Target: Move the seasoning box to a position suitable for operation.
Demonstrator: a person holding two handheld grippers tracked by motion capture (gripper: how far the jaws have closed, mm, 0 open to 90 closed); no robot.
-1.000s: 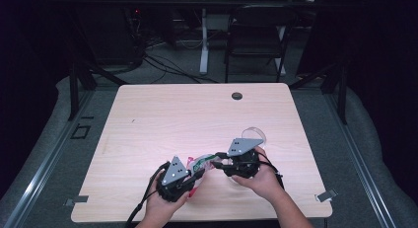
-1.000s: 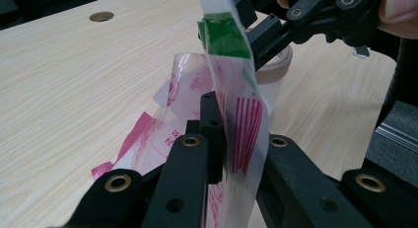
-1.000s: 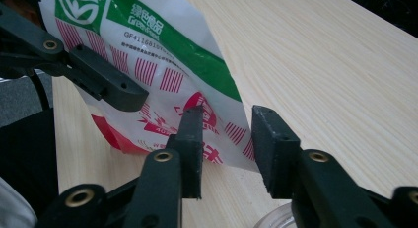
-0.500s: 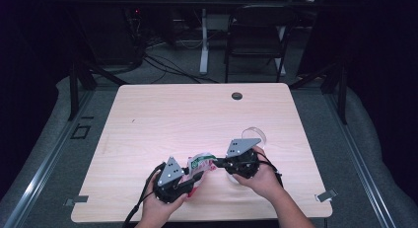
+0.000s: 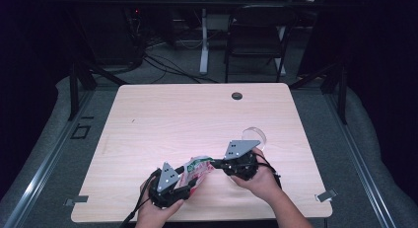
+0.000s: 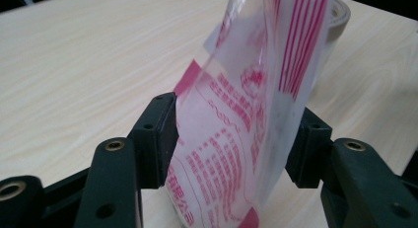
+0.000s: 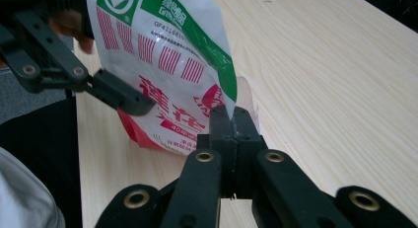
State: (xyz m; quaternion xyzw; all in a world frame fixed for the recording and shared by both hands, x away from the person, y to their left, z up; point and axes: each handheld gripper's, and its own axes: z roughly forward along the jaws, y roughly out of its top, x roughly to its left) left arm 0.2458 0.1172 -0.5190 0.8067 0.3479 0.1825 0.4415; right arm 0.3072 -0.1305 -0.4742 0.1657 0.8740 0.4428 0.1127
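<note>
Near the counter's [image 5: 148, 119] front edge, the thin, limp, slippery pouch [image 5: 197, 168] hangs pinched at its corner by the right hand-held gripper [image 7: 230, 114], while the left hand-held gripper [image 6: 236, 139], its jaws just opening, straddles it loosely.

Most of the table [image 5: 162, 119] at the top and left of the high view is open, with a clear tape roll [image 5: 255, 134] just behind the right gripper [image 5: 220, 165].

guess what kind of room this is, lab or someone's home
Probably a lab or recording studio, not a home: a bare wooden table with a cable port, tangled cables on the floor behind it, and a folding chair against dark surroundings.
</note>
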